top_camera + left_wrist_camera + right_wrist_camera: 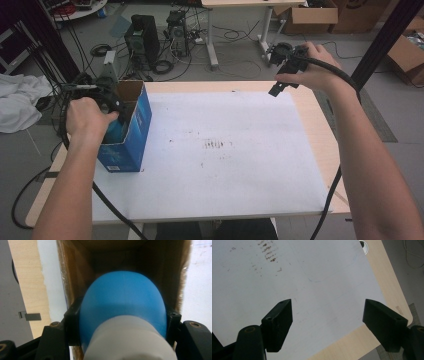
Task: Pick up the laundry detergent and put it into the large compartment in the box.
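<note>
Left gripper view gives us one blue light bulb [122, 305], its round blue dome pointing away from us and its single white base toward the camera, clamped between the two black jaws of the left gripper [122, 322], one jaw pressing on each side of the dome. The bulb sits at the open mouth of one cardboard box [75, 277], whose brown inner walls rise around it on both sides and close off behind it. In the high view we find that same box [132, 135] to be blue on the outside, standing upright with its top open at the left edge of the table [305, 97], and the left gripper [112, 107] is held over its opening with a bit of blue showing under the hand. We count one white sheet [225, 165] covering most of the tabletop, marked with a few dark smudges near its middle. The right gripper [280, 85] hangs above the far right corner of the table, well apart from the box; in the right gripper view its two jaws stand wide with nothing between them, over the sheet [312, 270].
</note>
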`<state>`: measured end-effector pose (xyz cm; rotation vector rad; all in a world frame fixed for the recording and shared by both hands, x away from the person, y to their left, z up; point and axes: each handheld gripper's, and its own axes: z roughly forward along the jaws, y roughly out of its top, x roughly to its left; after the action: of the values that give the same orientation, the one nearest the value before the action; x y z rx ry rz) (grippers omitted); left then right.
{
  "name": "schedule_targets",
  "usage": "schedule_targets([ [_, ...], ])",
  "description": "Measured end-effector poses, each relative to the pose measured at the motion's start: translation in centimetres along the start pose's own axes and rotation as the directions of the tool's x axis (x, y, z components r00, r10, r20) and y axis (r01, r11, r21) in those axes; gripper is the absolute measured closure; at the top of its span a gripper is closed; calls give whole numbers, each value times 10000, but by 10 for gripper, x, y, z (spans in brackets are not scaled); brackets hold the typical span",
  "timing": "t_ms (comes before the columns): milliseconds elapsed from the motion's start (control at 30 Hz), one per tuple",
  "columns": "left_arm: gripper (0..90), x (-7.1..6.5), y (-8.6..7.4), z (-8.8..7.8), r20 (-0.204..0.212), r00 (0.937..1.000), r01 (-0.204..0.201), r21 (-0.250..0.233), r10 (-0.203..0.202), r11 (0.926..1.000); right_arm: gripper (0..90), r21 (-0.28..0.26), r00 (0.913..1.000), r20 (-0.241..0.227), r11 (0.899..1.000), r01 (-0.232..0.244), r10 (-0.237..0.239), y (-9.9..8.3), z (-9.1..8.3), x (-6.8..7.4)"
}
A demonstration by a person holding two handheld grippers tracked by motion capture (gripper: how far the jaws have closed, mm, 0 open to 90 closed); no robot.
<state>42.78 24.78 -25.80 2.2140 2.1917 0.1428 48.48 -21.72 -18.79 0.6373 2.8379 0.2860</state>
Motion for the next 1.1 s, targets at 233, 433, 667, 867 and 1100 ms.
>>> schedule_targets([
  [233,381,-3,-2,15,24,9999,-145,176,144,9997,240,142,10000,76,9999,57,-58,2,4,1],
  [433,380,-4,0,23,-6,9999,-102,366,103,9993,241,179,10000,84,9998,1,-2,-1,3,-1],
  [667,380,-2,0,26,44,10000,-27,370,25,9993,241,159,9999,115,9998,-72,70,-3,2,-2],
  [867,378,-1,0,28,86,10000,-30,455,26,9990,241,165,10000,73,9999,-52,51,-3,2,-2],
  [1100,375,0,1,28,131,9999,-51,570,44,9984,240,105,10000,2,9999,-82,82,-5,2,-2],
])
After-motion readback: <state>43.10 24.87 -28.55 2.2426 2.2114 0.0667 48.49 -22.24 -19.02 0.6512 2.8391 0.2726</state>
